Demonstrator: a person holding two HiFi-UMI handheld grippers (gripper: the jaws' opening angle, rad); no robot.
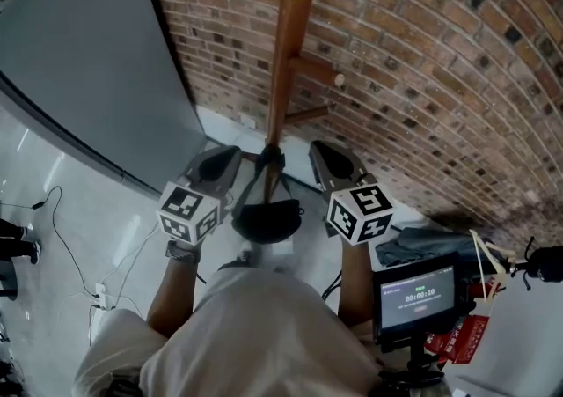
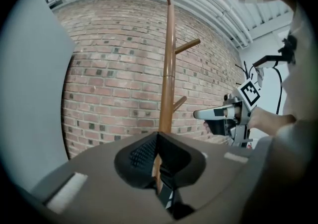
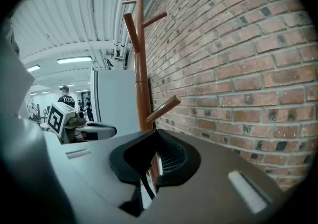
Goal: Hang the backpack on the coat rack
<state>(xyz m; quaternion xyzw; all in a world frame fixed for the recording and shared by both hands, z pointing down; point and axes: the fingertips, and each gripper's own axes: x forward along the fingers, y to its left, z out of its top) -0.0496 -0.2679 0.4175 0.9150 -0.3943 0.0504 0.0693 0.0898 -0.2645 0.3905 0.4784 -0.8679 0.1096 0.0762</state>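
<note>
The coat rack (image 1: 286, 43) rises at 12 o'clock in the head view, and its wooden pole stands just in front of a brick wall (image 1: 422, 78) that closes off everything from 12 round to 3 o'clock. A grey panel (image 1: 88, 61) shuts in the 10 o'clock side and meets the wall in a corner just behind the pole. Open pale floor (image 1: 79, 219) spreads toward 8 and 9 o'clock, crossed there by a thin cable (image 1: 54, 219). At 4 o'clock a small screen (image 1: 415, 294) on a stand crowds the person's right side, with a bluish cloth (image 1: 413, 246) just above it. The rack's pegs (image 1: 312, 69) jut toward 2 and 3 o'clock, out along the wall. The black backpack (image 1: 266, 219) hangs at the centre, low before the pole and between the two arms, with its straps drawn up to a point at the pole. Nothing of its inside shows. The left gripper (image 1: 230, 156) sits at its 10 o'clock and the right gripper (image 1: 318, 150) at its 2 o'clock, and both point at the rack. In the left gripper view the fingers (image 2: 144, 156) are pressed together on a black strap (image 2: 166, 195) that trails down from them. In the right gripper view the fingers (image 3: 171, 156) are likewise closed, and a thin black cord (image 3: 145, 186) is pinched between them.
</note>
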